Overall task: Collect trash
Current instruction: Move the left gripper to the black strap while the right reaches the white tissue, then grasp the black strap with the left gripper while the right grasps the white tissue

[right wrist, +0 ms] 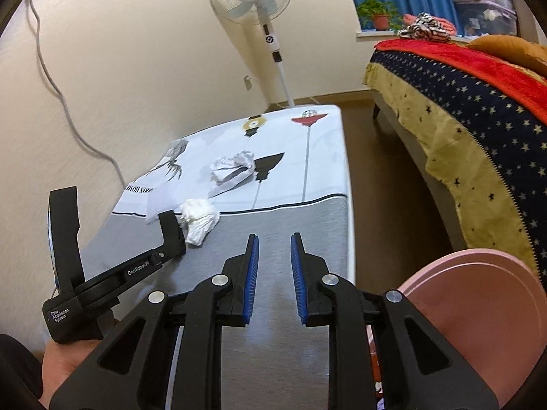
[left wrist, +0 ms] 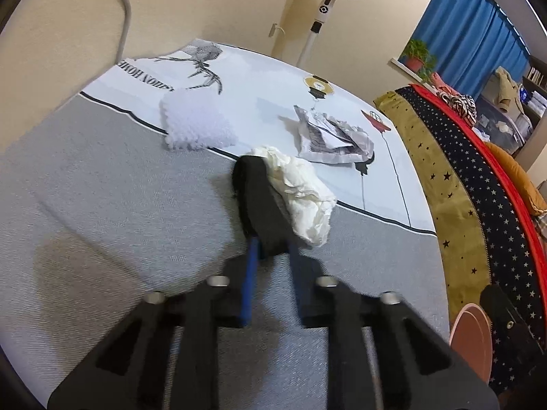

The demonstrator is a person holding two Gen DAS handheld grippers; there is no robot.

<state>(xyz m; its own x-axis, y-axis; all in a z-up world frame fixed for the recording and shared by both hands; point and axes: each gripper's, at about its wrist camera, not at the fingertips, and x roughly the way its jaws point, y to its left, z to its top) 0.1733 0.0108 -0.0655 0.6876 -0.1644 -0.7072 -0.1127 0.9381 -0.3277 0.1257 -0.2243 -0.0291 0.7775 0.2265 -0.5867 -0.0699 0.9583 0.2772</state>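
My left gripper (left wrist: 273, 235) is shut on a crumpled white tissue (left wrist: 301, 191) and a black strip, just above the grey part of the table cover (left wrist: 102, 205). In the right wrist view the left gripper (right wrist: 174, 235) holds the same tissue (right wrist: 200, 222). Farther back lie a white foam sheet (left wrist: 196, 121) and a crumpled striped paper wad (left wrist: 333, 136), which also shows in the right wrist view (right wrist: 234, 169). My right gripper (right wrist: 274, 249) is open and empty over the table's near grey end.
A pink bin (right wrist: 478, 317) stands at the lower right beside the table; its rim shows in the left wrist view (left wrist: 471, 341). A bed with a starred blanket (right wrist: 478, 119) is on the right across a brown floor strip. A standing fan (right wrist: 263, 17) is behind the table.
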